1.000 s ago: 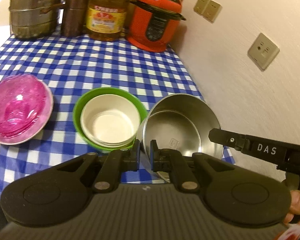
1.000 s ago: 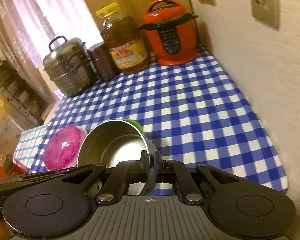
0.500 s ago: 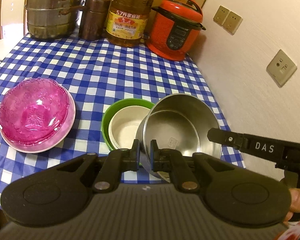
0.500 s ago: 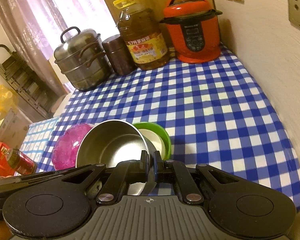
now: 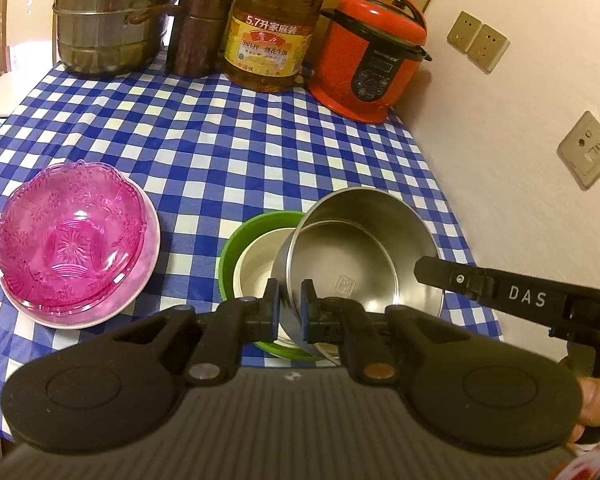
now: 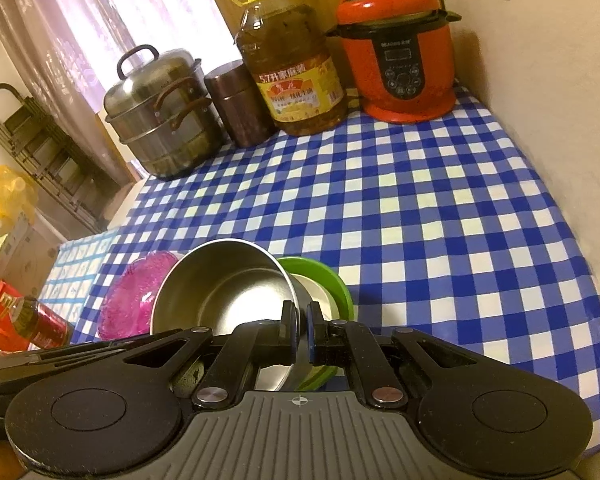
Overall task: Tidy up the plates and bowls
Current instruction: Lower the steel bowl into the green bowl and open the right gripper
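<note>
Both the left gripper (image 5: 289, 304) and the right gripper (image 6: 301, 330) pinch the steel bowl's (image 5: 360, 256) near rim, tilting it over the green-and-white bowl stack (image 5: 248, 256) on the worktop (image 5: 220, 152).

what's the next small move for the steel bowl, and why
Probably keep carrying it left until it is centred over the cream bowl in the green bowl, then lower it in. Both grippers, left and right, are shut on the steel bowl rim, and it hangs tilted, overlapping only that stack's right side.
</note>
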Demonstrator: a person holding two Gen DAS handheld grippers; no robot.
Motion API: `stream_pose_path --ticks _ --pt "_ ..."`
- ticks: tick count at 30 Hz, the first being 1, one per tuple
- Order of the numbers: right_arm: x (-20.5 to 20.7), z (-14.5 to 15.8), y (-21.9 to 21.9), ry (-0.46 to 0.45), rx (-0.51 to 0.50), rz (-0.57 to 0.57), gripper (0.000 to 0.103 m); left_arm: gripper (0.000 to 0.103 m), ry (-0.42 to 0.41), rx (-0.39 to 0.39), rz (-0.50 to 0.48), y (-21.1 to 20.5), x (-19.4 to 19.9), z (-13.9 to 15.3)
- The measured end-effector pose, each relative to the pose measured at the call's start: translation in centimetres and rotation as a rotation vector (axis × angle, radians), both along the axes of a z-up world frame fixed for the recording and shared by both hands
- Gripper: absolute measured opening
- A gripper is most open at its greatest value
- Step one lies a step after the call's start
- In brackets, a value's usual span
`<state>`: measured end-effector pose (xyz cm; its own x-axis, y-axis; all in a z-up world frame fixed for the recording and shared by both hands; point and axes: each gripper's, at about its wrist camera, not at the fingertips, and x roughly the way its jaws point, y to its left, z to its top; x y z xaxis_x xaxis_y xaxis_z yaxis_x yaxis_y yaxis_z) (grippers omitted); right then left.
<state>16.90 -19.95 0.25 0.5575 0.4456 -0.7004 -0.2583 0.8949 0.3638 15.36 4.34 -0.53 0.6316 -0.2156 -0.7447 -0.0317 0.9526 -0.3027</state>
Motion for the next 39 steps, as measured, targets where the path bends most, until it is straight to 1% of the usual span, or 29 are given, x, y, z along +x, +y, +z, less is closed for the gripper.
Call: stream_pose_path --ticks 18,23,39 --pt "3.6 -1.8 0.7 0.068 0.013 0.001 0.005 0.008 0.048 0.011 -0.003 0.9 3.8 -1.5" --pt "4.2 -2.6 1.0 0.091 0.004 0.001 0.005 0.008 0.07 0.019 -0.01 0.9 4.4 -2.3" --pt "5.5 -5.2 1.8 0.17 -0.018 -0.012 0.005 0.009 0.139 0.009 -0.018 1.2 5.6 -4.6"
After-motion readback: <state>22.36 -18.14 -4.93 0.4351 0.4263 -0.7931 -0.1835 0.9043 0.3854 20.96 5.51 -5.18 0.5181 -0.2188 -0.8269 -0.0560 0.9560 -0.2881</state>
